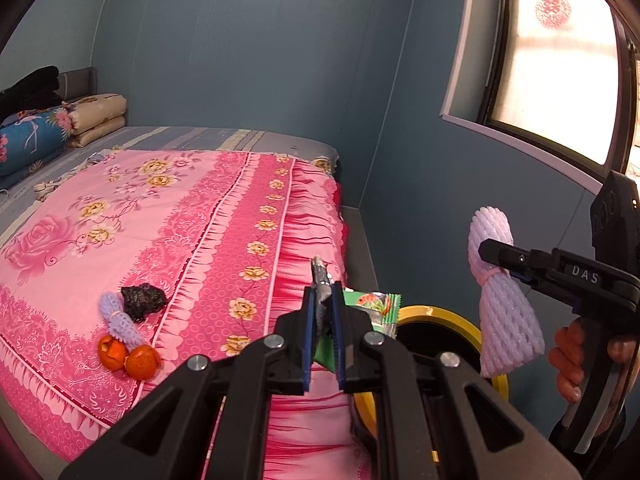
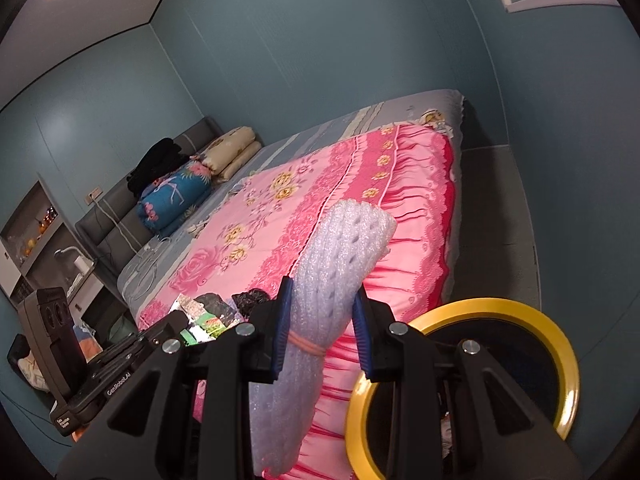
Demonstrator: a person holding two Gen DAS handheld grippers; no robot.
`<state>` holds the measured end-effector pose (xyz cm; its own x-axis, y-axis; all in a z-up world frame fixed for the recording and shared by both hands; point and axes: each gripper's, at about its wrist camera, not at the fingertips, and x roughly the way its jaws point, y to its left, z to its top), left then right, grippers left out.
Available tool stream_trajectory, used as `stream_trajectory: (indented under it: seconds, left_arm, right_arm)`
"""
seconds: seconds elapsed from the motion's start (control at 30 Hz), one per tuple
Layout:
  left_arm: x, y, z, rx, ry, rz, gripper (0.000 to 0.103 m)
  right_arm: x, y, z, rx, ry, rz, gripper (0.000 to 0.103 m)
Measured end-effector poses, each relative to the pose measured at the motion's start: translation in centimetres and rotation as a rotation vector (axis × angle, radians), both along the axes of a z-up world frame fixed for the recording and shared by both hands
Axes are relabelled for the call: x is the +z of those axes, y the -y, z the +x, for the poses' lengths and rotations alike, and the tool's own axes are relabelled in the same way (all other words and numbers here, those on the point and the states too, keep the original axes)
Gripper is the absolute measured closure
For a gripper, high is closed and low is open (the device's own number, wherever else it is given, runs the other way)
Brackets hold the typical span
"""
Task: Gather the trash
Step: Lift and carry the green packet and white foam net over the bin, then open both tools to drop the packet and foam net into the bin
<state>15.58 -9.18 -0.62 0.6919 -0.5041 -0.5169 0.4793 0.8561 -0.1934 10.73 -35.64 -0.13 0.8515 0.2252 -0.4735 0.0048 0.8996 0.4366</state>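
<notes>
My left gripper (image 1: 323, 312) is shut on a green and silver snack wrapper (image 1: 372, 306) at the bed's edge, just left of a yellow-rimmed bin (image 1: 440, 316). My right gripper (image 2: 320, 320) is shut on a white foam fruit net (image 2: 320, 292) tied with a rubber band, held above the bin (image 2: 560, 360); the net also shows in the left wrist view (image 1: 504, 300). On the pink bedspread (image 1: 160, 220) lie orange peel pieces (image 1: 128, 356), a smaller foam net (image 1: 120, 320) and a crumpled black bag (image 1: 142, 300).
Folded quilts (image 1: 60, 128) and dark clothes (image 1: 32, 88) lie at the head of the bed. A window (image 1: 560, 60) is in the blue wall at right. A nightstand with a white cup (image 2: 82, 266) and shelves (image 2: 32, 232) stand left of the bed.
</notes>
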Motion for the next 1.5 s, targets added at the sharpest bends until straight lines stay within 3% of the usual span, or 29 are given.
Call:
stream_trajectory:
  seconds: [0.53,1.3,1.5]
  left_arm:
    - [-2.2,6.3,-0.6,-0.119,-0.040,0.055,0.095]
    - [-8.2,11.2,0.2,-0.237,-0.211,0.086,0.094]
    - [-8.3,10.9,0.3,-0.225,-0.221,0.067,0.082]
  right_arm:
    - [-0.4,3.6,-2.2,-0.148,-0.005,-0.079,0.075]
    - [-5.5,7.0,0.5,-0.162,-0.135,-0.051,0.073]
    - [-6.4,7.6,0.2,-0.174,-0.135,-0.030,0.069]
